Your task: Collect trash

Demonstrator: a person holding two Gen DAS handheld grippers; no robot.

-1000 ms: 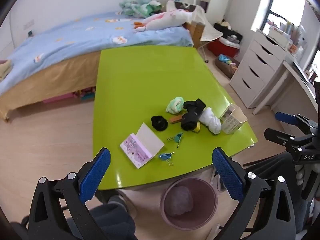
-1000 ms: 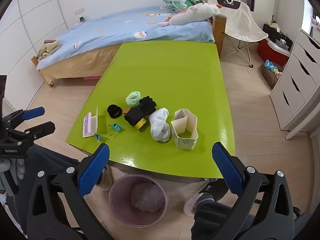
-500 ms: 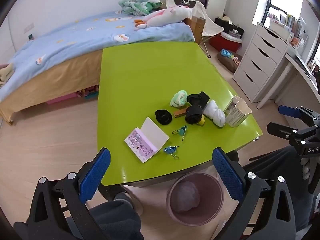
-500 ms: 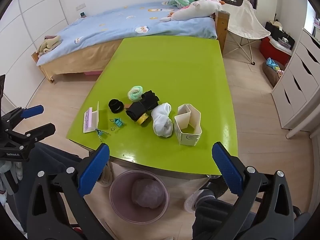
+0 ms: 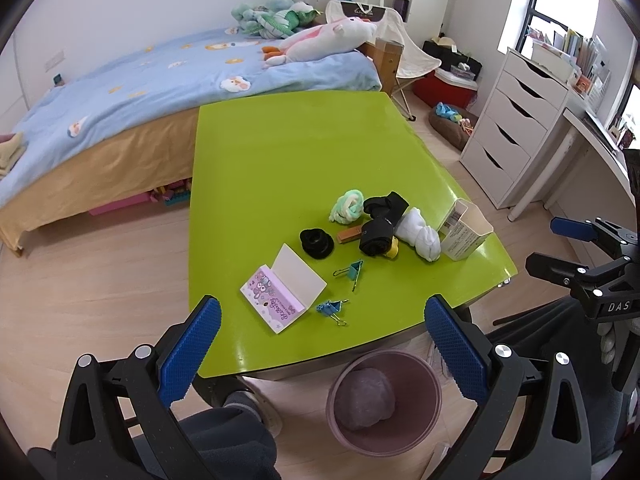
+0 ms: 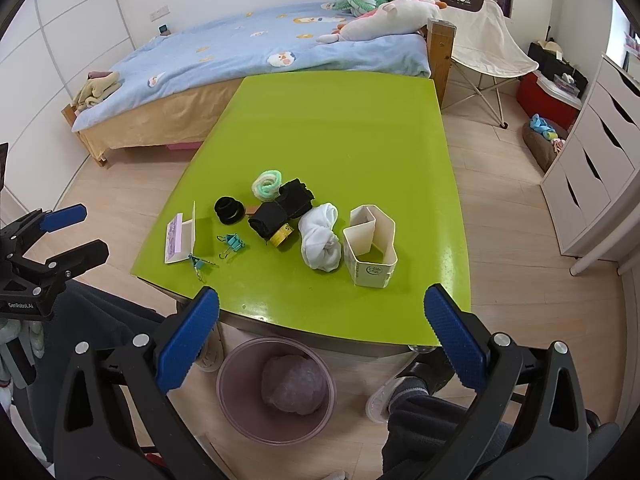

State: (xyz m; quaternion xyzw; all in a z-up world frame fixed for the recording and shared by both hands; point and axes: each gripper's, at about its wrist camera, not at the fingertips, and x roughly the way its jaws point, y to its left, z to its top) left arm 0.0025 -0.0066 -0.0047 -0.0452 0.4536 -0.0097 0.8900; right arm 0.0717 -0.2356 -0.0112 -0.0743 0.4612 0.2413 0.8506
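Now the carton [image 6: 370, 250] is seen at twelve o'clock of the right gripper [image 6: 320, 336], the nearer one; both grippers are held released, the left gripper [image 5: 320, 340] included.

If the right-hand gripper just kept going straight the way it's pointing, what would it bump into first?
Probably the white rolled socks on the green table, with the open carton just right of that line. The right gripper is open and empty; depth is hard to judge.
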